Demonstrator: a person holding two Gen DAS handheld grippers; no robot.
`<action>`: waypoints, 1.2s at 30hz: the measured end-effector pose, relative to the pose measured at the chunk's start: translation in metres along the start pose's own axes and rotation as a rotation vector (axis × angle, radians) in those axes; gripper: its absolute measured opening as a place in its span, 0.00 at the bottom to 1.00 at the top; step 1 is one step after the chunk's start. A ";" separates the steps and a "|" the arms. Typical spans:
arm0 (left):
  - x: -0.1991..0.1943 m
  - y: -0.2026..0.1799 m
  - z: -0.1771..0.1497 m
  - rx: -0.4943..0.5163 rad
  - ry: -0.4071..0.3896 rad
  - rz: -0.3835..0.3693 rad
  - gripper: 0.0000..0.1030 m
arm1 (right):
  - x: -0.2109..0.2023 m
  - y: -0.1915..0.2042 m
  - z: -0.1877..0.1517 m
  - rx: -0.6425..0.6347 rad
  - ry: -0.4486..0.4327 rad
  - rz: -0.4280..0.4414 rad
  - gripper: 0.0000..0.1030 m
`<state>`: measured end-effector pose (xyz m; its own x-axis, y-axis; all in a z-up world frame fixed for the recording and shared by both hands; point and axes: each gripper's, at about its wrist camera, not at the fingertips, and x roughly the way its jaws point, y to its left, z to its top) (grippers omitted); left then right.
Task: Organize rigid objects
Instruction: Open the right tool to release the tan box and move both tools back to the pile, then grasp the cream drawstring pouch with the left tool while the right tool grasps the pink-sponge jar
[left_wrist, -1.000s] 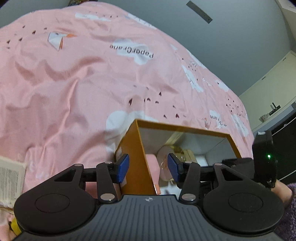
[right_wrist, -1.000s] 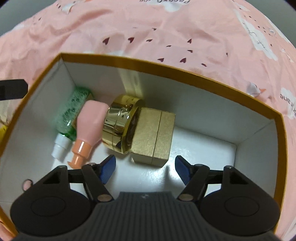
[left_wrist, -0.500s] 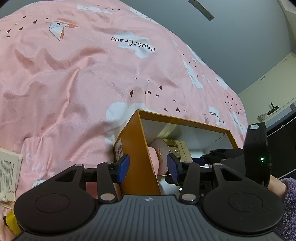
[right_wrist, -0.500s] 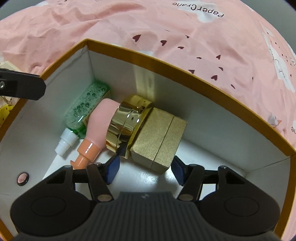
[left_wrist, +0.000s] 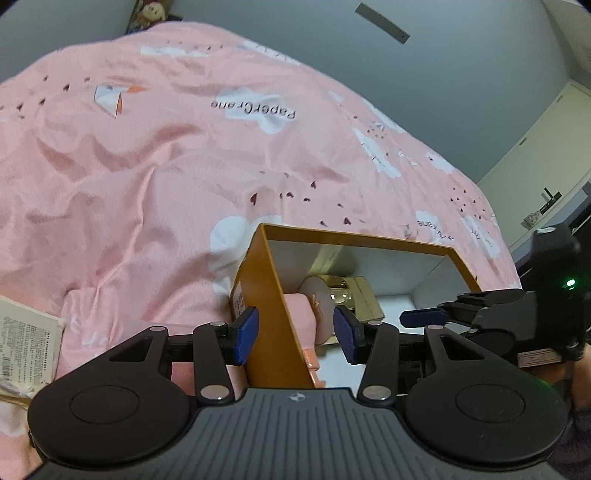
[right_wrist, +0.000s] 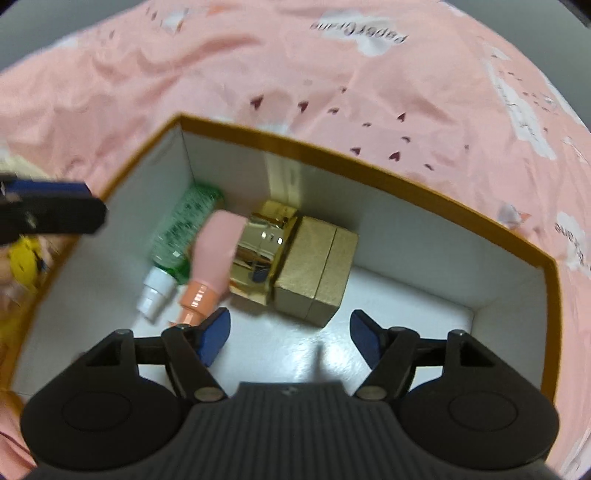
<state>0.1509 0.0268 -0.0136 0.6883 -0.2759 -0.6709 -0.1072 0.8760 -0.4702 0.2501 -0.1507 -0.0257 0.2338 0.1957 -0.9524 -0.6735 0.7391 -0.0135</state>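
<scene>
An orange box (right_wrist: 406, 181) with white inner walls lies on the pink bed cover. Inside lie a green bottle (right_wrist: 184, 229) with a white cap, a pink bottle (right_wrist: 218, 251) with an orange cap, a gold jar (right_wrist: 262, 247) and a gold case (right_wrist: 314, 266), all side by side. My right gripper (right_wrist: 290, 325) hovers over the box floor just short of the gold case; its jaws are opening with nothing between them. My left gripper (left_wrist: 297, 336) is open and straddles the box's left wall (left_wrist: 273, 295) without pressing on it. The pink bottle (left_wrist: 314, 306) shows just beyond that wall.
The pink bed cover (left_wrist: 147, 184) surrounds the box. A printed paper packet (left_wrist: 26, 343) lies at the left edge and something yellow (right_wrist: 24, 258) lies left of the box. A doll (left_wrist: 151, 11) sits at the bed's far end. Cabinets (left_wrist: 546, 158) stand to the right.
My right gripper narrowed near the gold case, then widened again and lifted back, so the box looks smaller. My left gripper shifted a little but still straddles the same wall.
</scene>
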 end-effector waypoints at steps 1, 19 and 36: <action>-0.004 -0.002 -0.002 0.010 -0.010 -0.003 0.53 | -0.008 0.002 -0.004 0.022 -0.022 -0.005 0.69; -0.078 0.008 -0.035 0.112 -0.124 0.093 0.53 | -0.097 0.098 -0.062 0.188 -0.402 0.140 0.75; -0.113 0.081 -0.069 0.028 -0.035 0.198 0.71 | -0.078 0.173 -0.079 0.077 -0.396 0.196 0.75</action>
<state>0.0146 0.1018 -0.0152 0.6804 -0.0839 -0.7281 -0.2232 0.9225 -0.3149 0.0596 -0.0893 0.0225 0.3676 0.5578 -0.7441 -0.6812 0.7063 0.1928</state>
